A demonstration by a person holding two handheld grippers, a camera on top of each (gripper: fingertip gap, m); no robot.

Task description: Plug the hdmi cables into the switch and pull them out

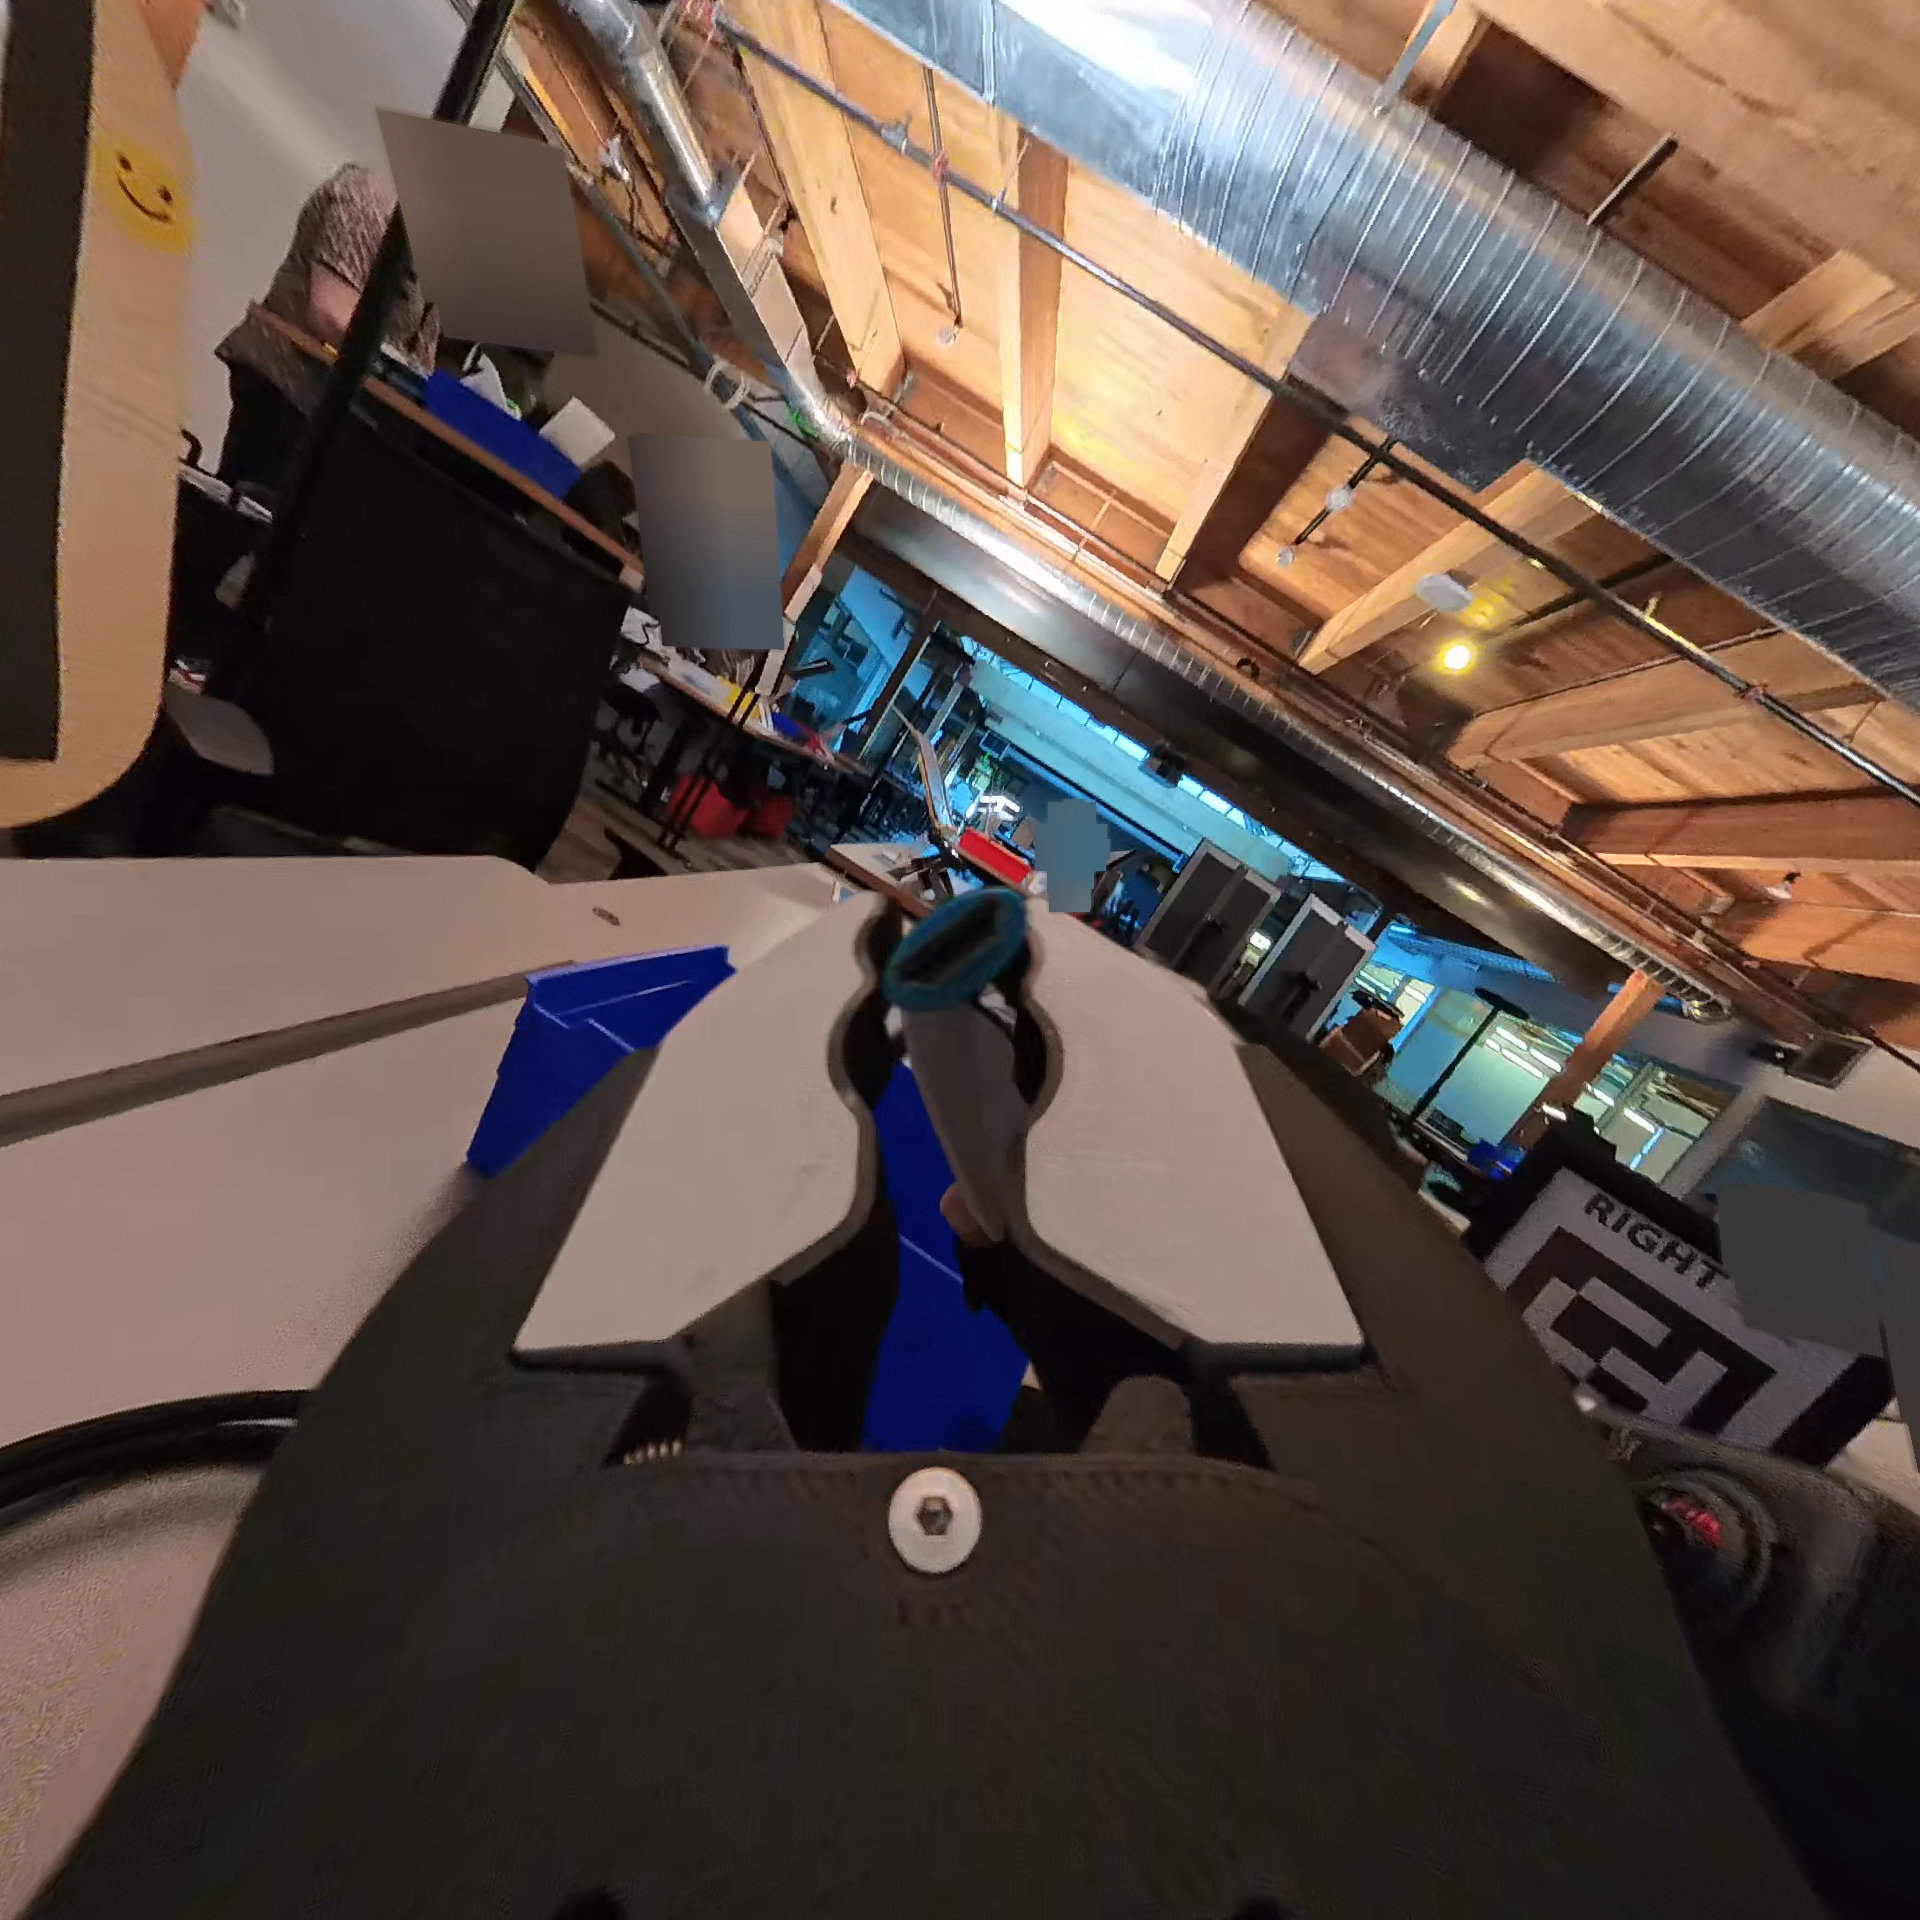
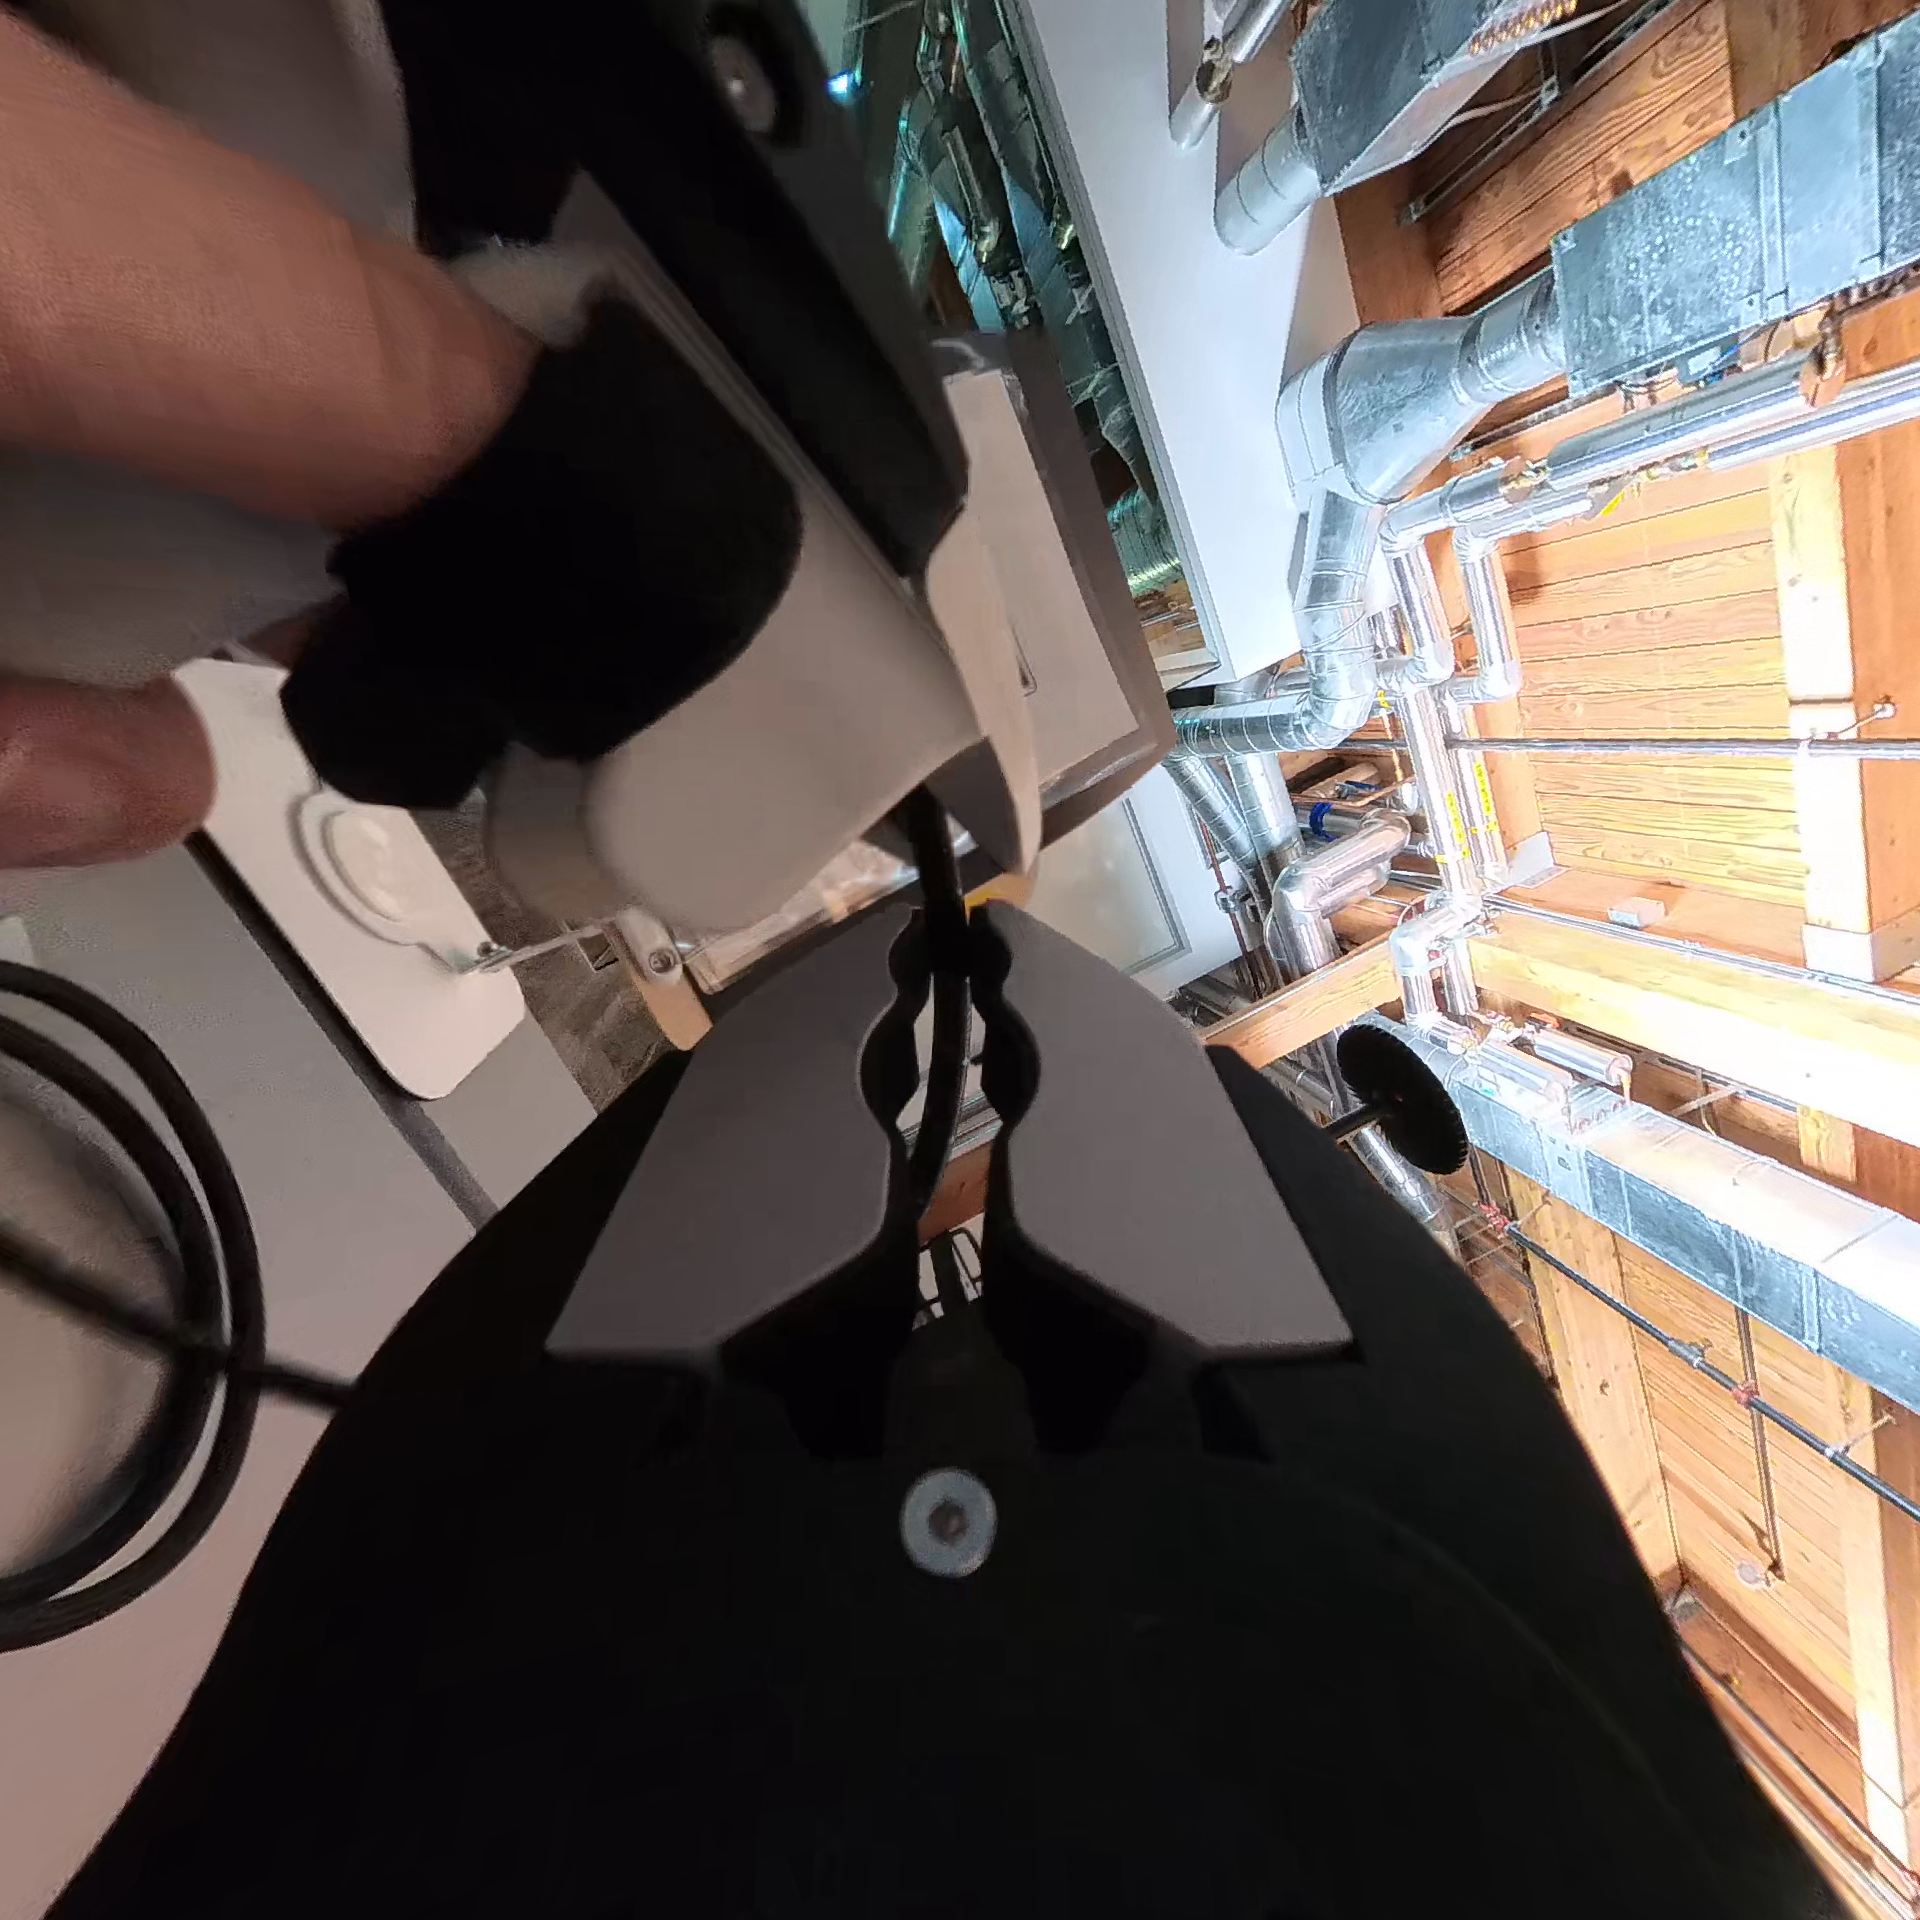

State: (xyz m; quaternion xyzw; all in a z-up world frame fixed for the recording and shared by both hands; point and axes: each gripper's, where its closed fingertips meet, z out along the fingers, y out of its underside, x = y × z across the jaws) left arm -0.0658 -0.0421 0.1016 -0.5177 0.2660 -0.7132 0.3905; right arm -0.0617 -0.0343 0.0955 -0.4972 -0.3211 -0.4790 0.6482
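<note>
While the left gripper (image 1: pixel 951 961) clamps a plug (image 1: pixel 954 951) and the right gripper (image 2: pixel 943 925) pinches a cable (image 2: pixel 940 997) running to 12 o'clock, both seem carried mid-transfer; next, finding the unseen switch.

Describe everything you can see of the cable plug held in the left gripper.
The HDMI plug is a grey, matte, tapered body ending in a teal-blue collar around a dark slot-shaped opening. It is clamped between the pale fingers of the left gripper, seated in their scalloped notches. It points away from the camera and upward, tilted slightly left, its tip just past the fingertips. Its rear narrows into dark strain relief; the cable beyond is hidden.
</note>
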